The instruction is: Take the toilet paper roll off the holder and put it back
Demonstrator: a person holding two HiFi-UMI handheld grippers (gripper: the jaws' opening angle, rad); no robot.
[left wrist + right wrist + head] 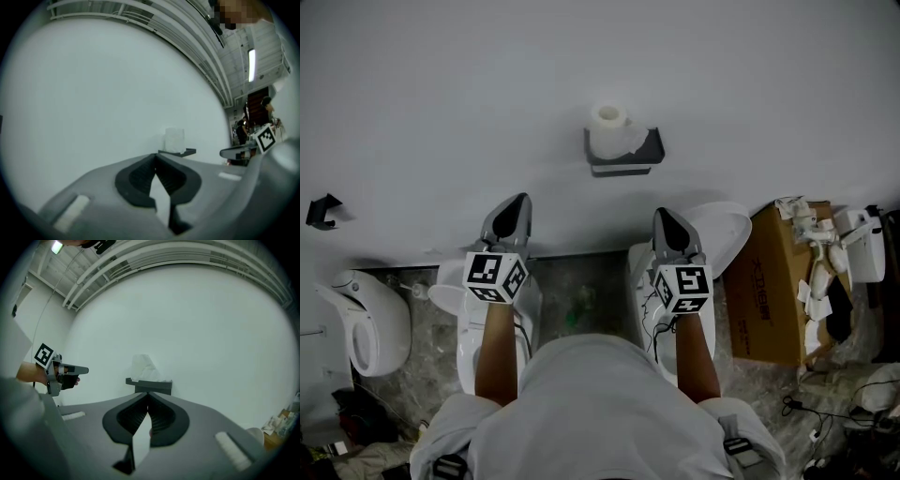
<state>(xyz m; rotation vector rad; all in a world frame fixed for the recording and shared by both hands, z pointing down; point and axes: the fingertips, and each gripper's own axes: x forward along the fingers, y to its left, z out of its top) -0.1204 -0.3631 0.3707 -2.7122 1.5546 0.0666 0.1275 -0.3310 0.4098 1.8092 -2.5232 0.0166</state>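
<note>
Toilet paper roll (pixel 612 129) is seen standing upright on the dark wall-mounted holder (pixel 623 161), with a loose sheet draped towards its front edge. Left gripper (pixel 520 202) and right gripper (pixel 665 218) are held level, side by side, well short of the wall. Both are closed tip to tip, with nothing between the jaws. The scene is fitted equally by a roll yet to be lifted and by one already set back. The roll is judged soft and light. Any grasp would be best kept gentle and across the body, with the draped sheet kept from snagging.
</note>
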